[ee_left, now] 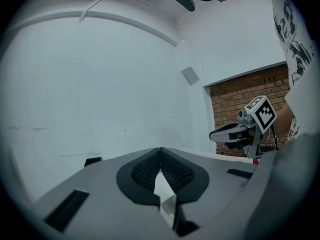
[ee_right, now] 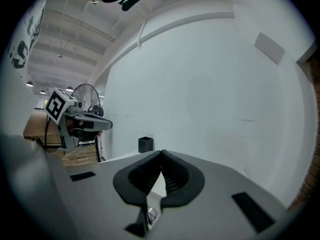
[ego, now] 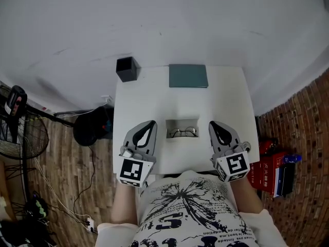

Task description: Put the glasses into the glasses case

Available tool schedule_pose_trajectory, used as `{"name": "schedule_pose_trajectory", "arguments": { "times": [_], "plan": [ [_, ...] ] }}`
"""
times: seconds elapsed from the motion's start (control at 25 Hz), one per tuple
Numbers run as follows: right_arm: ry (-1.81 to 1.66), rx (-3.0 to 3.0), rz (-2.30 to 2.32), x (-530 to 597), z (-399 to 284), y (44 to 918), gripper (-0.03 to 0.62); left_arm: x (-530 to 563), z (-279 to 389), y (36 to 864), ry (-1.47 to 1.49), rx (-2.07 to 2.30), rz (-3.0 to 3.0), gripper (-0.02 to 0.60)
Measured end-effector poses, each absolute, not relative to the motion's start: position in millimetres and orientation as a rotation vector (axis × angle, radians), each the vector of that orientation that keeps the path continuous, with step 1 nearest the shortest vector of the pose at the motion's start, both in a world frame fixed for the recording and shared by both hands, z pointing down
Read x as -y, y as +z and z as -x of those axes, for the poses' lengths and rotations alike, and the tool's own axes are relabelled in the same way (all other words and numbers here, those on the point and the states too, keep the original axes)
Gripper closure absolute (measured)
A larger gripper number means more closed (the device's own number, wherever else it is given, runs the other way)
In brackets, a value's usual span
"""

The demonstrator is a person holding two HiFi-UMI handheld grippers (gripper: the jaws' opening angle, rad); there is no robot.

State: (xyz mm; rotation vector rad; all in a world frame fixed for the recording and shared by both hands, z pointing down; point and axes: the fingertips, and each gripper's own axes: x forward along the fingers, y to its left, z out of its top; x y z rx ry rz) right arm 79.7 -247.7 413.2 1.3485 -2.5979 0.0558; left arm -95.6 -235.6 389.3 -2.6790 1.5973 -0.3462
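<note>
A pair of thin-framed glasses [ego: 183, 133] lies inside a shallow pale open box [ego: 181, 121] in the middle of the white table [ego: 226, 102]. My left gripper [ego: 151, 123] rests to the left of the box and my right gripper [ego: 212, 124] to its right, both a little apart from it. Each gripper is shut with nothing between its jaws. In the left gripper view the tips of the left gripper [ee_left: 160, 149] meet, and those of the right gripper [ee_right: 161, 153] meet in the right gripper view. There a bit of a lens [ee_right: 150, 215] shows below the jaws.
A flat teal rectangular case [ego: 188, 76] lies at the table's far edge. A black square cup [ego: 127, 69] stands at the far left corner. A fan [ego: 20, 133] and cables sit on the floor to the left, red boxes [ego: 270, 171] to the right.
</note>
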Motion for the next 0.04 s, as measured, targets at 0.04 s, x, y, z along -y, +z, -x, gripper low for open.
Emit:
{"name": "schedule_pose_trajectory", "arguments": {
  "times": [0.04],
  "plan": [
    [0.057, 2.598, -1.348, 248.4, -79.8, 413.7, 0.582, 236.3, 95.4, 390.2, -0.355, -1.597, 2.680, 0.568]
  ]
}}
